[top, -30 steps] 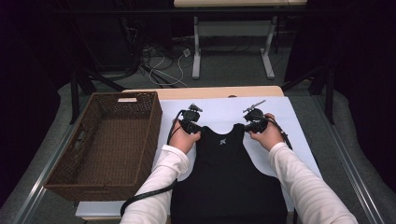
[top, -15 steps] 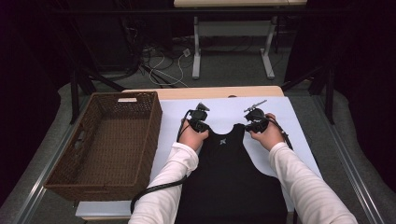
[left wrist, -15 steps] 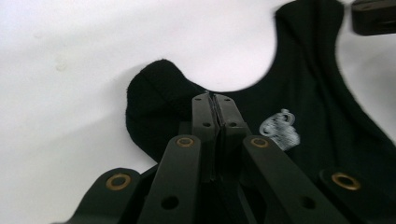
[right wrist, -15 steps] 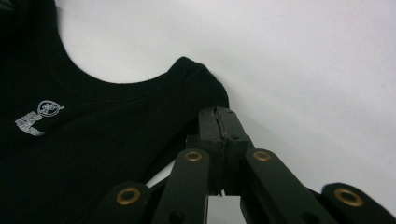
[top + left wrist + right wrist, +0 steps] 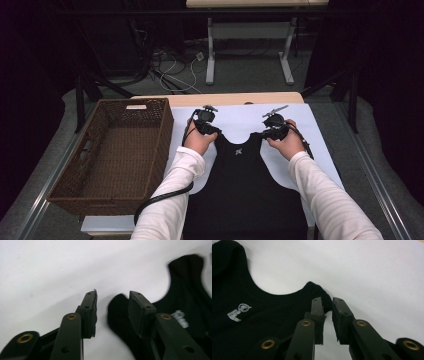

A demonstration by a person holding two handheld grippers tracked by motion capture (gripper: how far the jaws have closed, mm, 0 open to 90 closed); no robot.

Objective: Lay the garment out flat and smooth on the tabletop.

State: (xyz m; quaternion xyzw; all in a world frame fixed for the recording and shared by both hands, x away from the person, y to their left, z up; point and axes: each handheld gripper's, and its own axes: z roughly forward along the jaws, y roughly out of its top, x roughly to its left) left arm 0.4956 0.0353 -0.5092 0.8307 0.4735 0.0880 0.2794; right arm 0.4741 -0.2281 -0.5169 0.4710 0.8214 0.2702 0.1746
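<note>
1. Tank top, black and sleeveless, lies flat on the white sheet that covers the table; we see its two shoulder straps pointing away from the person and its hem running toward the near edge.
2. We note a small white printed logo just below the neckline. In the right gripper view it shows as a round emblem above short lines of lettering; the writing is too small for us to read. In the left gripper view the same print is blurred.
3. We find the left gripper at the tip of the left strap. Its jaws have just been opening and stand spread; in the left gripper view the strap end lies in the gap between them, and neither pad presses it.
4. We find the right gripper at the tip of the right strap. Its jaws have just been opening and stand slightly apart; in the right gripper view the strap end sits at the gap, with a narrow space showing between the pads.
5. We see both forearms in white sleeves, and a black cable trailing from the left gripper.
6. We see a brown woven basket just beside the sheet at the table's left, with a small pale label on its far rim; no writing on it is legible.
</note>
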